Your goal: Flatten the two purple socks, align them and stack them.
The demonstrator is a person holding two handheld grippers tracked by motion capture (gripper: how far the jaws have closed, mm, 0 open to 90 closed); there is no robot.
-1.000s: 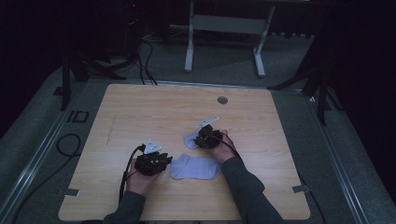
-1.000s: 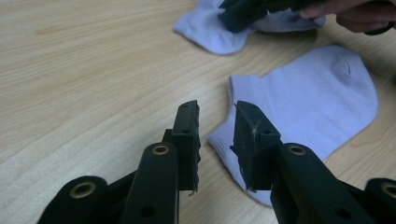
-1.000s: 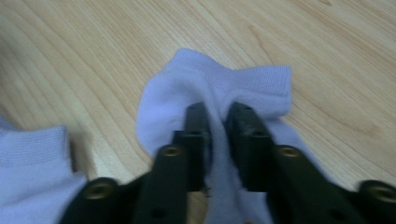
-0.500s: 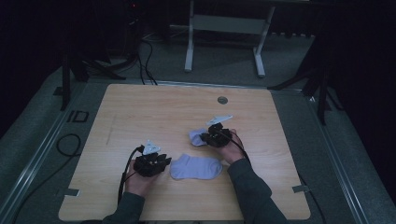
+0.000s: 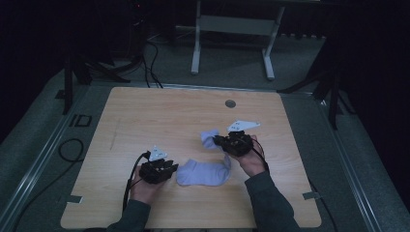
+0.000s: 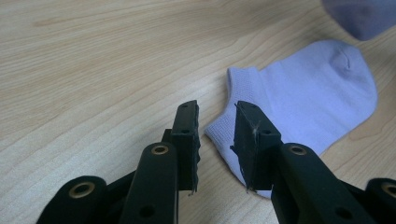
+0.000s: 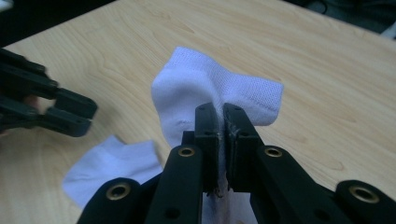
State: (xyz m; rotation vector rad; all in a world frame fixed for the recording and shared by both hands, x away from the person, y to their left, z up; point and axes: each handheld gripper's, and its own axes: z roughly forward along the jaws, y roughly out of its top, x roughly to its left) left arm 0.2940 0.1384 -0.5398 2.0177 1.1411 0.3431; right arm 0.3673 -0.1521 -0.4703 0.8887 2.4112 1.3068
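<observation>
Lilac sock (image 5: 203, 172) flat on counter (image 5: 145, 116), long axis 3–9 o'clock | left gripper (image 5: 170, 170) part open, empty, cuff just at its 3 o'clock | right gripper (image 5: 216, 140) clamped on second sock (image 5: 209, 138), raised at flat sock's 1 o'clock | left gripper nearer.

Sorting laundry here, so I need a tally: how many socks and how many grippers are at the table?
Socks: 2, one flat sock on the table, one lifted sock
Grippers: 2, left gripper, right gripper
Total: 4

Knitted cloth sock (image 6: 317, 88), matt wooden table (image 6: 93, 70)
</observation>
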